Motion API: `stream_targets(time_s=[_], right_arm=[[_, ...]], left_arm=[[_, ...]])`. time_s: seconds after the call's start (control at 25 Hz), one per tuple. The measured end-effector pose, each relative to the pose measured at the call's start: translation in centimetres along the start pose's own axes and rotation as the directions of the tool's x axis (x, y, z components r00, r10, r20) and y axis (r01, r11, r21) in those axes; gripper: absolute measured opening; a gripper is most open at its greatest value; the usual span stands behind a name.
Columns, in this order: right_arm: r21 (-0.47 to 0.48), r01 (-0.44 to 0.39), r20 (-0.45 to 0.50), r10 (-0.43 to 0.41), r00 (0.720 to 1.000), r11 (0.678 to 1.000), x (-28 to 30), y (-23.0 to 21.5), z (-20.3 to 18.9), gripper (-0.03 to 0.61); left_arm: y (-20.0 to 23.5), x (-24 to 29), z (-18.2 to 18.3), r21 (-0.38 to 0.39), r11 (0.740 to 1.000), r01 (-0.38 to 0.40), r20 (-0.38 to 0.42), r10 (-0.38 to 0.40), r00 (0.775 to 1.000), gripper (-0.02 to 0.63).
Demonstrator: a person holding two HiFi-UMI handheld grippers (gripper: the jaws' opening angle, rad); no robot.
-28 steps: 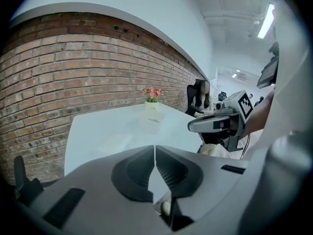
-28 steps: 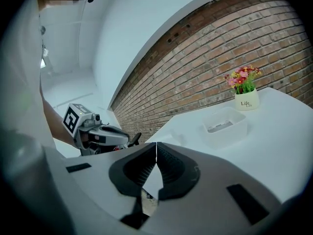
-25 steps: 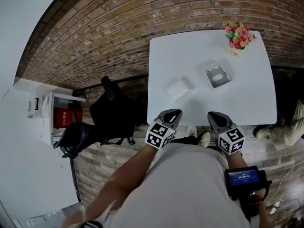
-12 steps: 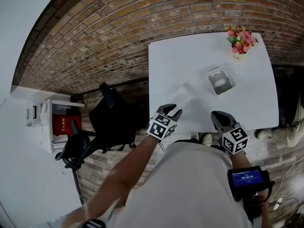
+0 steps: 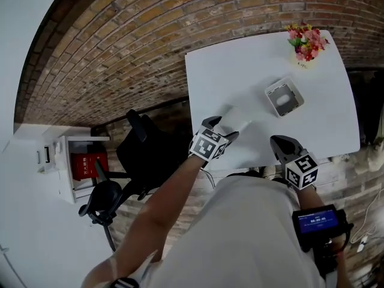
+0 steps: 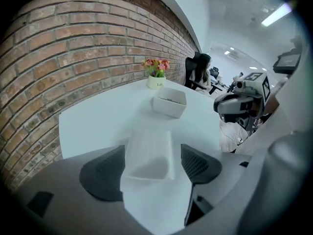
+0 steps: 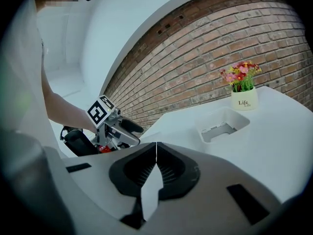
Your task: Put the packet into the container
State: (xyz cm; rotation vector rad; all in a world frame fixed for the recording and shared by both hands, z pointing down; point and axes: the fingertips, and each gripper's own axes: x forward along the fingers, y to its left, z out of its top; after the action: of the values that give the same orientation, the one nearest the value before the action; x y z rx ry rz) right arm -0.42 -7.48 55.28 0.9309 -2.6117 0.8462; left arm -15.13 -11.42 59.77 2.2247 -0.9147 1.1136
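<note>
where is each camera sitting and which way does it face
Head view: on the person's head, looking down at the table; shows torso, left arm, left gripper, right gripper.
Left gripper view: rides the left gripper, looks along its opening jaws, packet between them, toward the container; right gripper at right.
Right gripper view: rides the right gripper, looks along its shut jaws toward the brick wall; left gripper at left.
Both gripper views share container and flower pot.

Left gripper (image 5: 222, 128) forward to the packet (image 5: 236, 116), once-closed jaws now opening on either side of it.
</note>
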Motion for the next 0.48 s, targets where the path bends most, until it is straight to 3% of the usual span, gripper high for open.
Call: stream_targets(time_s=[0.28, 0.48], right_arm=[[0.026, 0.040, -0.001, -0.040, 0.999, 0.999, 0.5, -0.7, -0.2, 0.011], [0.048, 0.071, -0.001, -0.071, 0.998, 0.996, 0.2, -1.3, -0.3, 0.011]], left_arm=[[0.9, 2.3, 0.1, 0.057, 0.997, 0.058, -0.138, -0.049, 0.989, 0.429], [0.4, 3.6, 0.0, 0.043, 0.994, 0.098, -0.215, -0.087, 0.973, 0.434]])
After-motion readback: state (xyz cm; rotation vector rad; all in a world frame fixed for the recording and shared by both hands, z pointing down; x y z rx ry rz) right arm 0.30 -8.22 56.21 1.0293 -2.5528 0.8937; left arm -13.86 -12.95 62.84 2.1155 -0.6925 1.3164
